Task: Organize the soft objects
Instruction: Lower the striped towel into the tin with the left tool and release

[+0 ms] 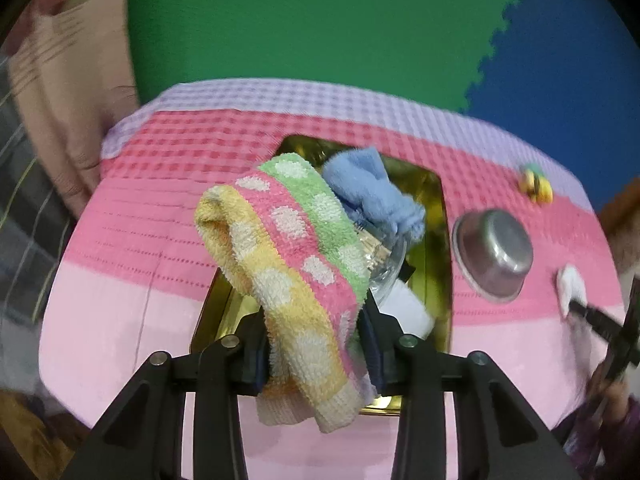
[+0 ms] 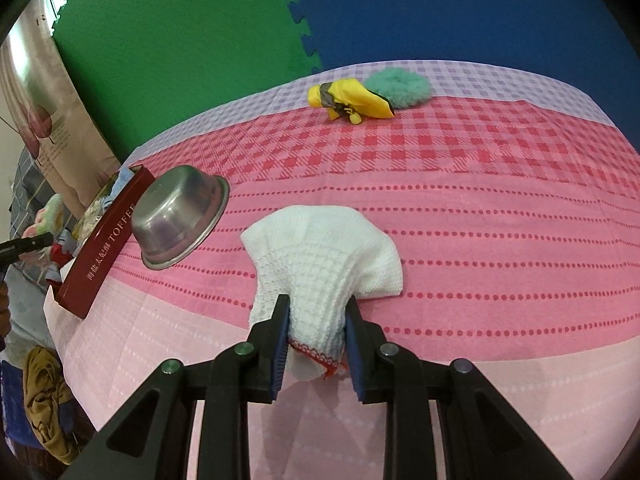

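My left gripper is shut on a polka-dot towel striped yellow, pink and green, held above an open gold-lined tin. A blue cloth and a clear plastic item lie in the tin. My right gripper is shut on a white knitted cloth that rests on the pink checked tablecloth. The tin shows in the right wrist view as a red TOFFEE box at the left. A yellow soft item and a teal fluffy item lie at the far edge.
A steel bowl lies tipped against the tin's right side, also in the right wrist view. Green and blue foam mats cover the floor beyond the table. Cloth piles lie off the table's left edge.
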### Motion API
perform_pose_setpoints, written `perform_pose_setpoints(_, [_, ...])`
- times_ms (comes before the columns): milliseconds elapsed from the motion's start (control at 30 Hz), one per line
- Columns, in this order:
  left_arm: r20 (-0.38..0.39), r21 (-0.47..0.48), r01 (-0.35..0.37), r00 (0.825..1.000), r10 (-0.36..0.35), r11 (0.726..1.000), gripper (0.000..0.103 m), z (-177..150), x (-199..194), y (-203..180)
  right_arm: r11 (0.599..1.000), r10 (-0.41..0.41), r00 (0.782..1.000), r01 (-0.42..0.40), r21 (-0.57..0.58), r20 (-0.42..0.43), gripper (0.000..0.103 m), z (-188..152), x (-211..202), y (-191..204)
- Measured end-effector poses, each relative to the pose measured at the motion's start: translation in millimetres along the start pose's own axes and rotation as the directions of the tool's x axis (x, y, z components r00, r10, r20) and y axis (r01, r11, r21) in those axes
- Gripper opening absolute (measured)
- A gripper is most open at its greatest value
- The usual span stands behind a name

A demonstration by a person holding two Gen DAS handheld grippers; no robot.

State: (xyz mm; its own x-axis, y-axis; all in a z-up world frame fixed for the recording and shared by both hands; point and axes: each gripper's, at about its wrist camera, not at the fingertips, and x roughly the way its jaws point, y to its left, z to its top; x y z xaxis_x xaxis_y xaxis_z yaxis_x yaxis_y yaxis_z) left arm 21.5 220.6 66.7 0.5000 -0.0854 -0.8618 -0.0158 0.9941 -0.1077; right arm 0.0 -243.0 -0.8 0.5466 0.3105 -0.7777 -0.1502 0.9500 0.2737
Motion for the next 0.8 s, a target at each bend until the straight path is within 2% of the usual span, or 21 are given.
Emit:
perform_pose_setpoints(67, [-0.056, 0.057, 0.03, 0.998, -0.027, 0.998, 0.036, 2, 11, 2, 1.0, 0.002, 1.0, -0.002, 0.001, -0.001, 0.026, 0, 0, -1])
perform_pose_setpoints(200, [-0.121, 0.16, 0.041, 0.992, -0.021, 0.986, 0.038, 1, 24, 2, 1.0, 0.006, 1.0, -0.006, 0.007, -0.003, 0.026, 1, 1, -1])
perform_pose_setpoints(267, [-0.136, 0.172, 0.04, 0.991, -0.017, 0.984, 0.042, 2, 29, 3, 1.0, 0.005, 1.0, -0.005, 0.007, -0.002, 0.027, 1, 1, -1])
perform_pose_setpoints(333, [-0.156, 0.178, 0.038, 0.988, -0.01, 0.983, 0.051, 3, 38, 5, 1.0, 0.004, 1.0, -0.004, 0.005, 0.0, 0.028, 1, 2, 0])
perform_pose_setpoints(433, [-0.194, 0.193, 0.0, 0.98, 0.038, 0.981, 0.054, 0, 56, 3, 1.0, 0.004, 1.0, -0.004, 0.001, 0.0, 0.028, 1, 3, 0])
perform_pose_setpoints(567, [-0.141, 0.187, -0.036, 0.988, 0.063, 0.982, 0.056, -4, 47, -1, 1.0, 0.015, 1.0, -0.015, 0.005, -0.003, 0.028, 1, 3, -2])
perform_pose_setpoints(700, [-0.053, 0.231, -0.175, 0.98, 0.192, 0.957, 0.079, -14, 22, -13, 1.0, 0.02, 1.0, -0.02, 0.008, -0.002, 0.028, 1, 4, -3])
perform_pose_setpoints(800, [0.021, 0.269, -0.257, 0.965, 0.261, 0.928, 0.087, -24, 5, -23, 1.0, 0.025, 1.0, -0.025, 0.016, -0.001, 0.028, 1, 4, -3])
